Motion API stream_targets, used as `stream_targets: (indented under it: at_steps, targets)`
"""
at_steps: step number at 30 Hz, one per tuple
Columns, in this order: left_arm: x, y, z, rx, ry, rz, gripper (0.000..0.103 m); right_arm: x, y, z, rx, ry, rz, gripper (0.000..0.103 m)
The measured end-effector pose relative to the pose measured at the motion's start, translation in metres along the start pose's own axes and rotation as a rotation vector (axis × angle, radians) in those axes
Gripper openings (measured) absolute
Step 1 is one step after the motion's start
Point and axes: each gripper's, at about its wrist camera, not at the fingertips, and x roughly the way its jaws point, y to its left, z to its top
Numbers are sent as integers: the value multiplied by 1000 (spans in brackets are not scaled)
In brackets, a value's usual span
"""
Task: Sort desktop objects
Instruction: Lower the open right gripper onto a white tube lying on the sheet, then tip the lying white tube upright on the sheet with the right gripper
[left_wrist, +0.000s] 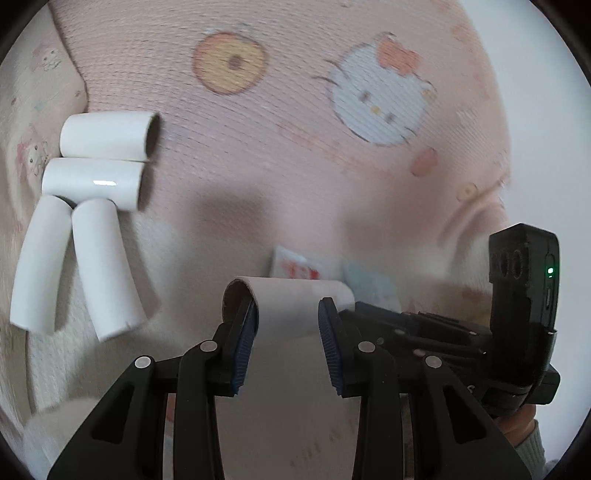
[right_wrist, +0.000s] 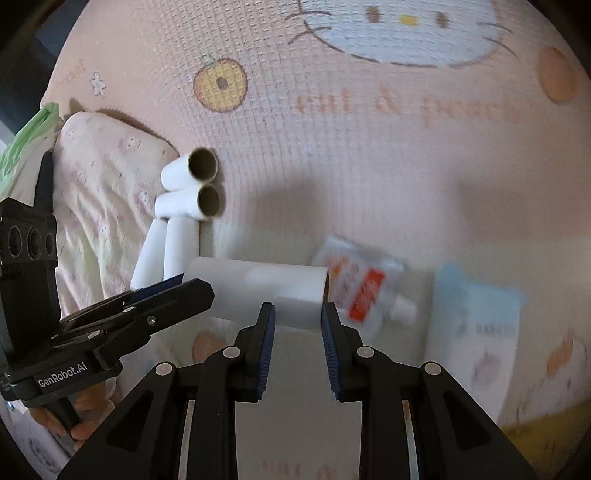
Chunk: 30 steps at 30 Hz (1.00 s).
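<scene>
Right wrist: tube (right_wrist: 258, 291) clamped between right tongs (right_wrist: 297, 314).

Soft, even daylight is filling both views, casting broad blurred shadows across the pink printed cloth (left_wrist: 280, 122). Motion blur is smearing the packets (right_wrist: 364, 286) and cloth pattern. A small glare streak is shining on one white tube (left_wrist: 94, 182). Fisheye distortion is bending the edges, with dark vignetting crowding corners.

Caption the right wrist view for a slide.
Both claws grip one white tube above a pink mat beside four sorted tubes.
</scene>
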Motion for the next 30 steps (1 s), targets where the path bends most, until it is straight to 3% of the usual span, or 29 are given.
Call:
stream_targets:
  at_steps: [8,13,19,30]
  targets:
    - [-5,-18,-29,31,101,-26,38,-31,0,-71,111,-39,-34,22]
    - [-10,-55,-47,175,133,-27,38,-50,-7,-106,223,-51,-20,22]
    - [0,-77,-70,222,190,-30,38,-75,-27,-149,391,-94,14,22]
    - [27,-90,-92,233,255,-14,38,-70,-34,-174,357,-9,-98,22]
